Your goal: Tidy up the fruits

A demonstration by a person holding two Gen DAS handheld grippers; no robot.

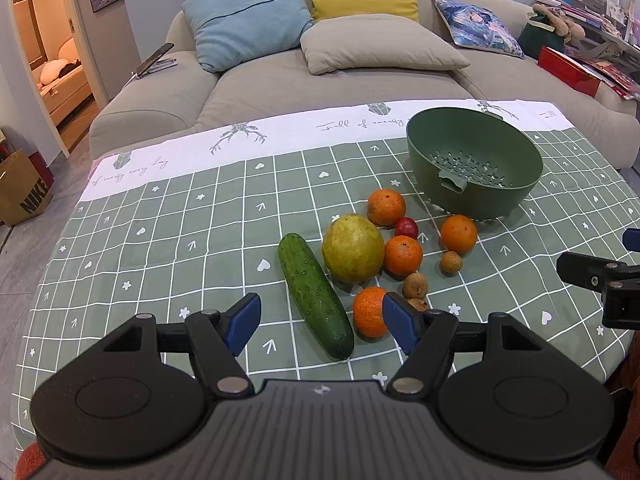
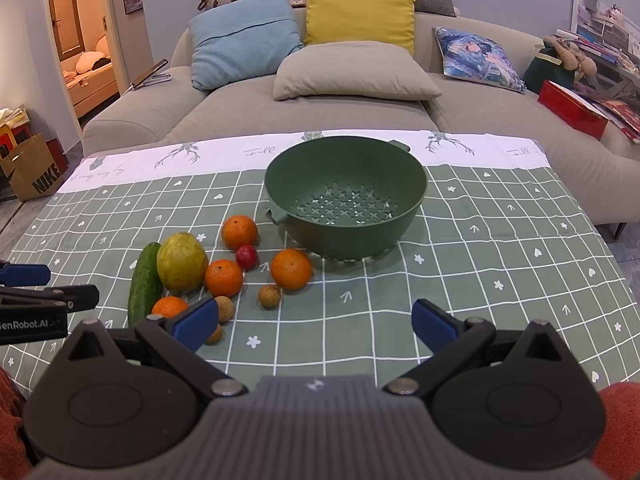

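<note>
Both grippers, left gripper and right gripper, hover over the table's near edge, jaws spread and holding nothing. No fruit is in the green colander near the far edge; I judge the first pick is next, likely the nearest orange beside the cucumber.

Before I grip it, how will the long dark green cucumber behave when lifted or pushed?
The long dark green cucumber looks firm, so it probably stays stiff. Its round body lies flat on the checked tablecloth, so a sideways push may roll it. The bumpy skin looks glossy, perhaps slightly slippery.
</note>
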